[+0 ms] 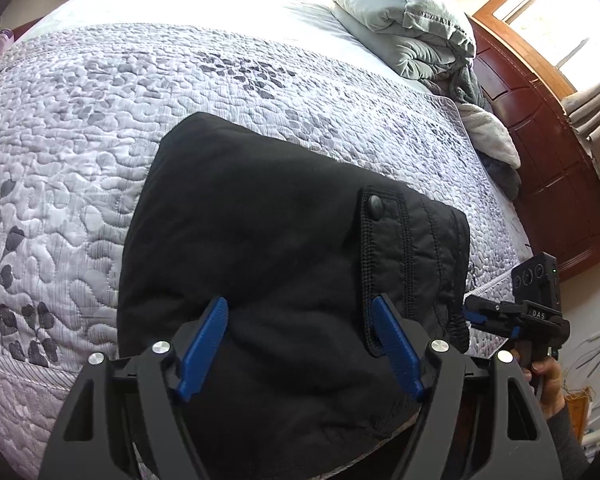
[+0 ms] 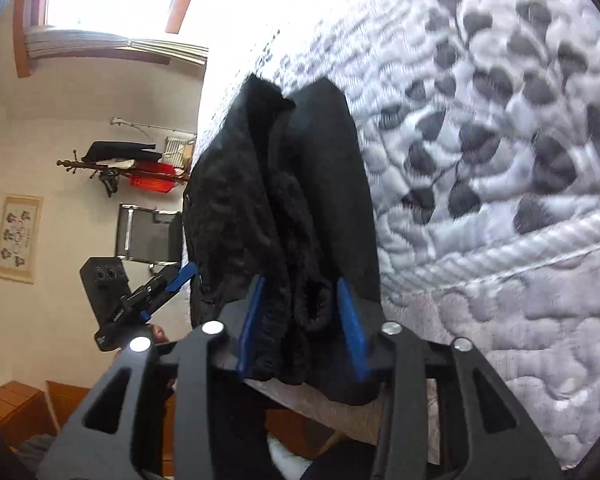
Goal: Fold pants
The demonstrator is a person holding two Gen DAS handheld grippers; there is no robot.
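I see a bed [image 1: 80, 152] under a grey leaf-patterned quilt [image 1: 260, 92], with folded black pants [image 1: 260, 240] lying near its edge and a bundled grey duvet [image 1: 404, 28] by the headboard [image 1: 540, 140].

Black pants [image 1: 268, 248] folded thick, lying on bed edge.

bedroom, daylight coming in

a quilted leaf-print bedspread [image 1: 100, 120], a bundled grey duvet [image 1: 404, 28] by the dark wooden headboard [image 1: 548, 140], a framed picture [image 2: 18, 236] on the wall.
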